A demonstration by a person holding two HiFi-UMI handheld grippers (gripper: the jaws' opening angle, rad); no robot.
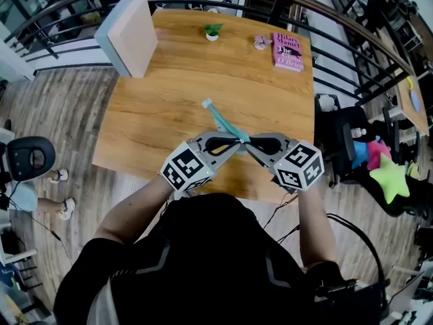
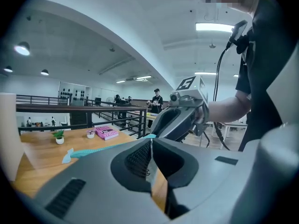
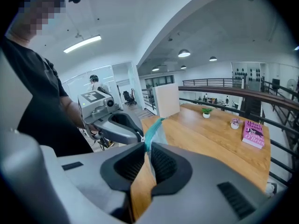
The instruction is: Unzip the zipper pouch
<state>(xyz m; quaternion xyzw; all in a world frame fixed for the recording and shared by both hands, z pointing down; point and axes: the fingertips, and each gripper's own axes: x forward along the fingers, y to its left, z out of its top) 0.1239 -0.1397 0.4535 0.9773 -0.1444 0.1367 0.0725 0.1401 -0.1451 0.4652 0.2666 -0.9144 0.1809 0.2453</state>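
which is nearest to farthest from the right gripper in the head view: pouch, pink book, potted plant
1. pouch: clamped in the right gripper, stretching away up-left.
2. pink book: farther back, on the right side.
3. potted plant: at the far edge, near the middle.

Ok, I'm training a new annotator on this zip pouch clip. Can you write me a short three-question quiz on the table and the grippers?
1. True or false: neither gripper touches the pouch.
2. The book on the table is: A pink, B green, C black.
3. Which green thing stands between the box and the book?

Key
1. False: the right gripper and the left gripper are both shut on it.
2. A.
3. The small potted plant.
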